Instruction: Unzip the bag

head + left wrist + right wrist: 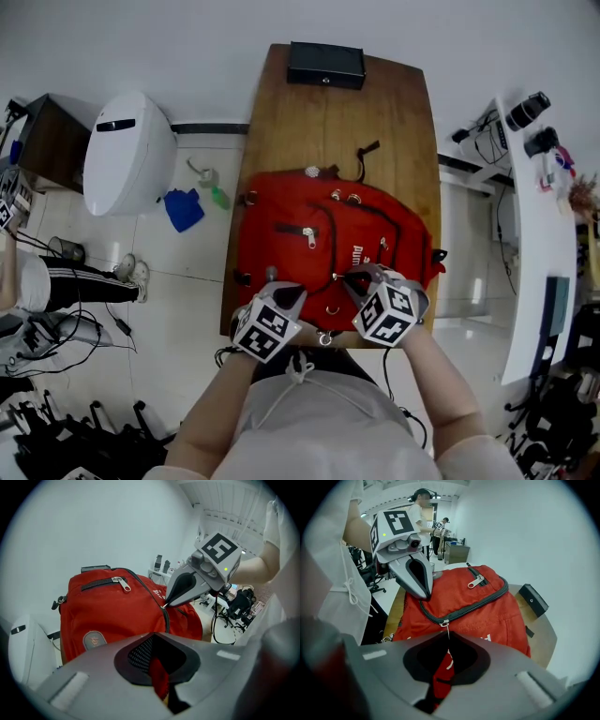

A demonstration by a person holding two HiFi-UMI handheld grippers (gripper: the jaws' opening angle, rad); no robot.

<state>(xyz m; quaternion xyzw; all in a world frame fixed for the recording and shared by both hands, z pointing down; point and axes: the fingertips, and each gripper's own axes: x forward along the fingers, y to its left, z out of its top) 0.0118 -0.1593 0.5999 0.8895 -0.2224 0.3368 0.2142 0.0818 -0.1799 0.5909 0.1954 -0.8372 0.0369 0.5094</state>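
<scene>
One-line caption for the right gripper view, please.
The right gripper shut on the zipper pull of a red backpack, the left gripper pinching its fabric nearby.

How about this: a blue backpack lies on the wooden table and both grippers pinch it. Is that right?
Not quite. The backpack is red, not blue, as the head view shows. The rest holds: it lies on the wooden table, and the left gripper and the right gripper both pinch it.

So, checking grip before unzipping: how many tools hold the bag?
2. Left tool pinches the red backpack at its near edge; right tool holds the zipper pull beside it.
</scene>
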